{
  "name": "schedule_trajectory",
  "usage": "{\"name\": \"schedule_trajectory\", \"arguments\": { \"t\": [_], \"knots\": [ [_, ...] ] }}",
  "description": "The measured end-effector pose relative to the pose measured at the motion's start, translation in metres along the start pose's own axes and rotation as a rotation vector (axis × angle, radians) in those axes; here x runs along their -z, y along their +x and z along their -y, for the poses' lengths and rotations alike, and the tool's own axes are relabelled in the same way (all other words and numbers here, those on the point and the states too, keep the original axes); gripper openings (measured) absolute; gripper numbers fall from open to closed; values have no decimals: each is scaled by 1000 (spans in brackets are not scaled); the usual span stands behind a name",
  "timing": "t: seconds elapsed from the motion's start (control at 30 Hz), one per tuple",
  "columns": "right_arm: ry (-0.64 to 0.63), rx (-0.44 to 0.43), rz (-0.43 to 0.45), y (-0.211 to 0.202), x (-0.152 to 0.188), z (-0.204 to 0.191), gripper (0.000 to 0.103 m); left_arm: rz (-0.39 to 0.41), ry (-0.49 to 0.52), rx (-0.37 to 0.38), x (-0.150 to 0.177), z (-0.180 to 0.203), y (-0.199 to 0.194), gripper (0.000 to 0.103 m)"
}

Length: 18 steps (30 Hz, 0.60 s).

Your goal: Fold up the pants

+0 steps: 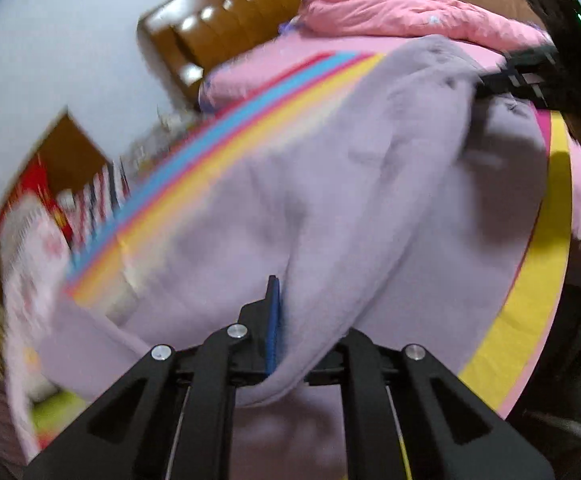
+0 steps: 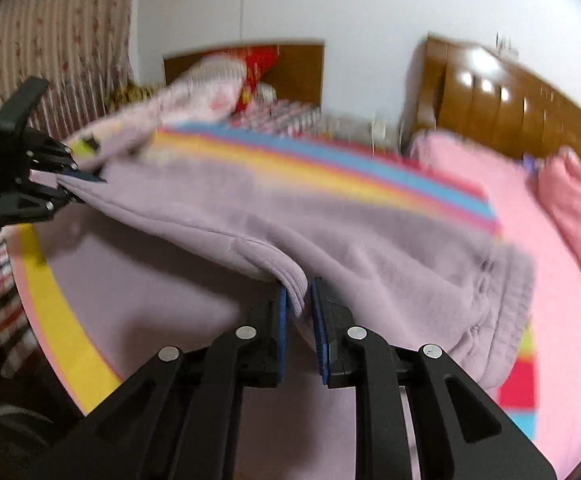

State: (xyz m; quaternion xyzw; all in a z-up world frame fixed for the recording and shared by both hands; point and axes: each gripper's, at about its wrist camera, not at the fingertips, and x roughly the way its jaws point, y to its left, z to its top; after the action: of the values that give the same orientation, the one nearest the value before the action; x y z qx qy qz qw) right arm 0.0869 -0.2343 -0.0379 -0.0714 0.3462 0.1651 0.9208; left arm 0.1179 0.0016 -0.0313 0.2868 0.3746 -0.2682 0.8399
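The lilac fleece pants (image 1: 330, 184) hang stretched between my two grippers above the bed with the rainbow-striped sheet (image 1: 210, 152). My left gripper (image 1: 286, 320) is shut on one end of the pants; cloth covers its right finger. It shows at the left in the right wrist view (image 2: 86, 178). My right gripper (image 2: 300, 312) is shut on a ribbed edge of the pants (image 2: 330, 216). It shows at the upper right in the left wrist view (image 1: 490, 80). The gathered waistband (image 2: 498, 312) droops onto the bed at the right.
A pink quilt (image 1: 410, 12) is bunched at the head of the bed before the brown wooden headboard (image 2: 510, 96). A second bed with pillows and a red cushion (image 2: 254, 68) stands beyond. A striped curtain (image 2: 50, 40) hangs at the left.
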Motion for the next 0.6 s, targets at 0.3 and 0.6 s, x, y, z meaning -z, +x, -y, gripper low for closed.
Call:
{"name": "schedule_trajectory", "arguments": {
  "t": [0.3,0.6],
  "knots": [
    [248,-58,35,-32,42,3,96,109,-409,65,47,-7,-12,94],
    [683,-134,132,-61,68,59,81,162,-760,213,67,-12,-6,96]
  ]
}}
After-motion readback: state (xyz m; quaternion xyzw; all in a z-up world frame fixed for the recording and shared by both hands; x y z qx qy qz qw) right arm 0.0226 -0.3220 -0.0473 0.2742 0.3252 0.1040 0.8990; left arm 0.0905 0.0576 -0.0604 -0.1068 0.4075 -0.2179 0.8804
